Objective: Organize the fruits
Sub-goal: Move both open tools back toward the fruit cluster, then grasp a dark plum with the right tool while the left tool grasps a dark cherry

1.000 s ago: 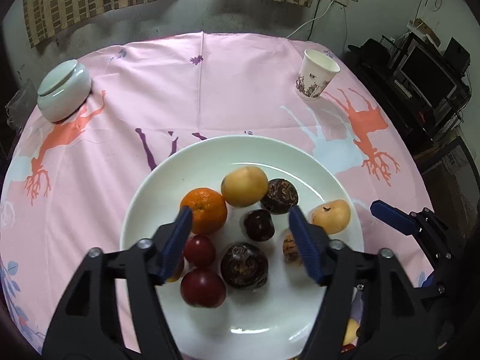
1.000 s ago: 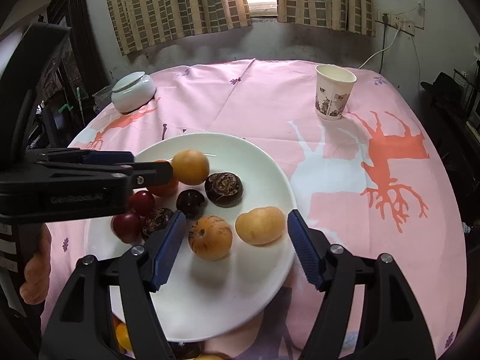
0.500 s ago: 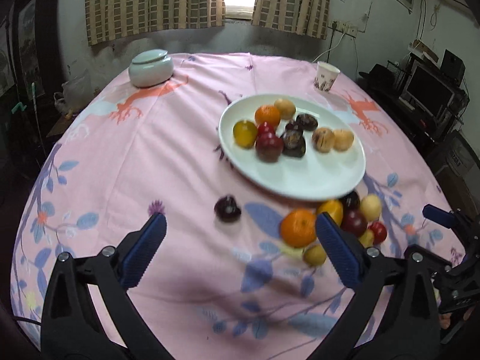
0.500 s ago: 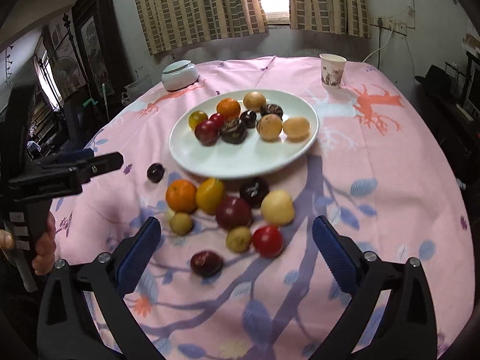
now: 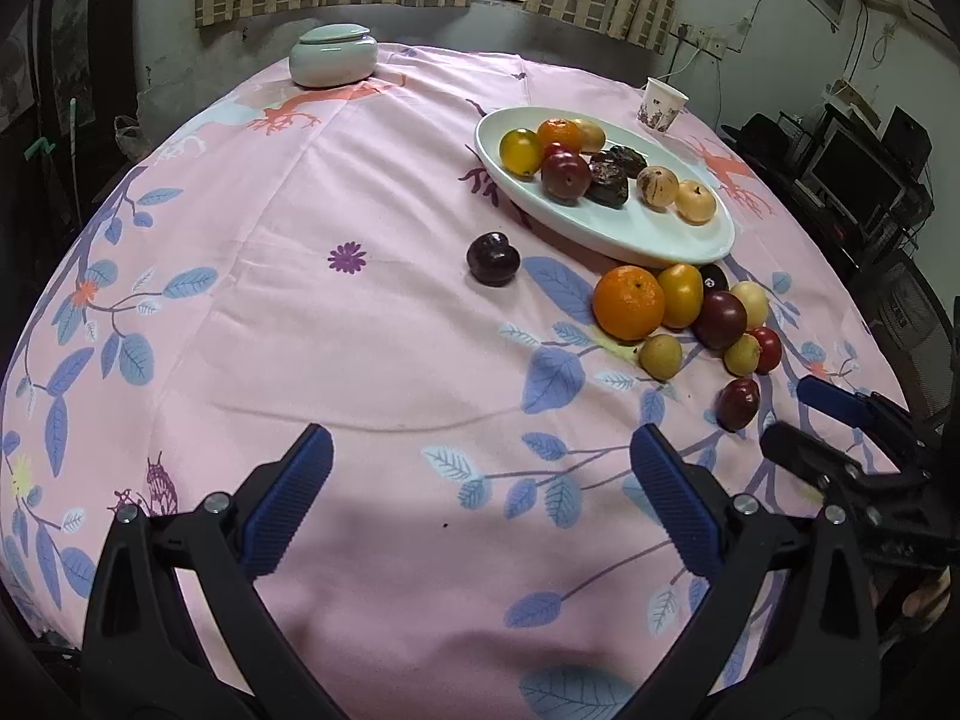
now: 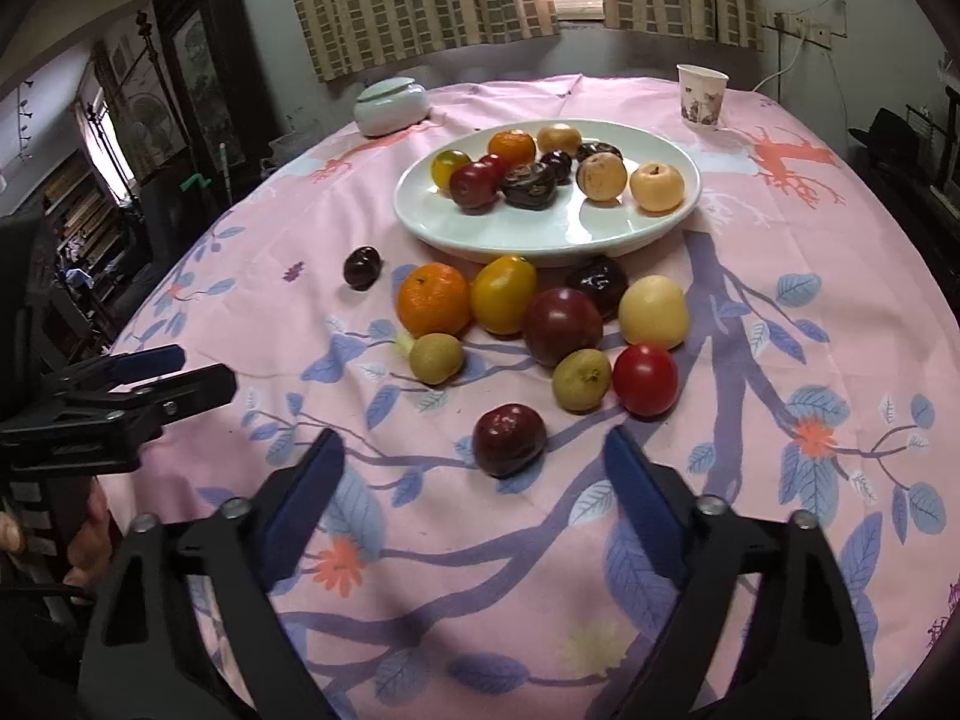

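Pink cloth (image 6: 780, 228); glossy plate (image 6: 540, 240); wrinkled, perhaps dried fruit (image 6: 528, 183); both hand-held grippers (image 5: 480, 480) (image 6: 474, 474) apart, empty.

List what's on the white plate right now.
White plate holds an orange, a yellow tomato, red, dark and pale fruits. Exact count unclear: rear ones are partly hidden behind front ones.

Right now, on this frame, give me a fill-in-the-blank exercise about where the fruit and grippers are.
1. The white plate sits on a ____ tablecloth.
2. The paper cup stands ____ the plate.
3. The orange beside the plate lies on the ____.
4. The right gripper holds ____.

Missing words: pink; outside; tablecloth; nothing
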The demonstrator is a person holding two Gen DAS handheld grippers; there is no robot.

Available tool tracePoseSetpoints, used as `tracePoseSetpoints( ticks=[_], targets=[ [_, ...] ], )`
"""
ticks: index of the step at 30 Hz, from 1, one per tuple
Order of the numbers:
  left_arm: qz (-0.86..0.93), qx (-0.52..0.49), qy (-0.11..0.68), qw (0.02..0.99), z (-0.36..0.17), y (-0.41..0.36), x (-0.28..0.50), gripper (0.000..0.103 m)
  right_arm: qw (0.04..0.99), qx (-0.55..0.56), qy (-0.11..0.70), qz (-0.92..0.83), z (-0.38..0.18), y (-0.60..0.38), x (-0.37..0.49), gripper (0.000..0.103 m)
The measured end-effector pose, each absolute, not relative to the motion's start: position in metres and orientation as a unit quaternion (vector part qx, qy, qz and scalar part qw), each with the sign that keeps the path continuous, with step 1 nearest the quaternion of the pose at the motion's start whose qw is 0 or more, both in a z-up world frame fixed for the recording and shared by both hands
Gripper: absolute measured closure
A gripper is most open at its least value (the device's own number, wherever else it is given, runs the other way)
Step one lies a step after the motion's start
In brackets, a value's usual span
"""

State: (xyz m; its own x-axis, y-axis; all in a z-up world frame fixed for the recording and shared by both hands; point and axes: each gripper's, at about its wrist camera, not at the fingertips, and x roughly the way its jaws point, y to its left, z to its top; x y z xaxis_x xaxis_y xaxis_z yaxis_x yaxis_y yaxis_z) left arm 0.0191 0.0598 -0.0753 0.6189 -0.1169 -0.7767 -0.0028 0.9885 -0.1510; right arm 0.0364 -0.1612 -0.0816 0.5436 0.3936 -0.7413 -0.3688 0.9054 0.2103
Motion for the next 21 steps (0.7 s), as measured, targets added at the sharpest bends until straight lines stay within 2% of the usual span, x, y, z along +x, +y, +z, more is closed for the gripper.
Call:
tracePoseSetpoints(
  ticks=[3,5,8,15,21],
  targets=[
    [-0.031,-0.077,0.437,0.896,-0.077,0.066,0.016,0.002,0.866,0.025,0.450,0.215,-0.093,-0.163,0.048,0.044],
    [-0.030,-0.080,0.437,0.895,-0.077,0.068,0.016,0.002,0.864,0.023,0.458,0.208,-0.099,-0.161,0.054,0.047],
    [-0.035,-0.081,0.435,0.896,-0.074,0.068,0.016,0.002,0.864,0.024,0.465,0.191,-0.107,-0.160,0.060,0.071],
    [-0.006,-0.019,0.431,0.902,-0.065,0.068,0.065,0.002,0.853,0.052,0.478,0.202,-0.097,-0.176,0.047,0.071],
    [-0.031,0.008,0.479,0.877,-0.090,0.055,0.132,0.002,0.850,0.080,0.480,0.204,-0.092,-0.197,0.037,0.071]
  ],
)
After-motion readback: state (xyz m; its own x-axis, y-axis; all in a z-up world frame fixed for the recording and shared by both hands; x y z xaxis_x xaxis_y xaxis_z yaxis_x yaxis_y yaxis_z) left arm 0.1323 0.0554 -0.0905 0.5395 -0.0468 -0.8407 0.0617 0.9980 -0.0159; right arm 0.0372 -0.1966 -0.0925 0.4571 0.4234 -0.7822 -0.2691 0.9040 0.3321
